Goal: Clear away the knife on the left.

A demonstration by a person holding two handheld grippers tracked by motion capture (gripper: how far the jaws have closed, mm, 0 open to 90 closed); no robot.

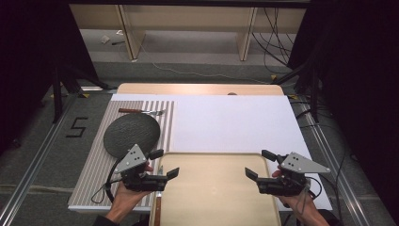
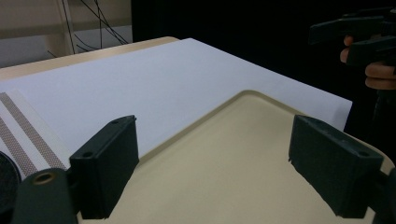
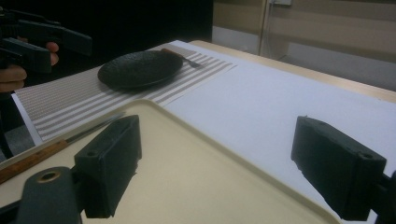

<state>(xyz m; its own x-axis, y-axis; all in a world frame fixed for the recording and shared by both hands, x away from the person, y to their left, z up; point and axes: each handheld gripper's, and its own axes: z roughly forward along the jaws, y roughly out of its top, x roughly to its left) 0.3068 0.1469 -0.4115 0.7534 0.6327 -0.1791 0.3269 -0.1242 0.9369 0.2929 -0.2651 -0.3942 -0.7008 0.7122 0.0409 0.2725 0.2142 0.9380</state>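
High view: flat beige plastic tray (image 1: 216, 188) sits at near edge of the counter (image 1: 197, 88), on a white sheet (image 1: 235, 122). Left claw (image 1: 163, 170) hovers at tray's left rim, jaws wide apart, nothing between them; right claw (image 1: 259, 168) at tray's right rim, jaws likewise spread, holding nothing. Both point inward across the tray, well apart. Left of tray lies a grey-striped placemat (image 1: 96, 160) w/ a round black textured plate (image 1: 131, 134) on it; a wooden-handled fork (image 1: 141, 111) lies just beyond plate. A wooden-handled knife (image 1: 157, 207) lies along tray's left edge. Left gripper view: tray surface (image 2: 224, 172) bare under the spread jaws. Right gripper view: plate (image 3: 140, 70) & knife (image 3: 42, 156) beyond tray's far rim
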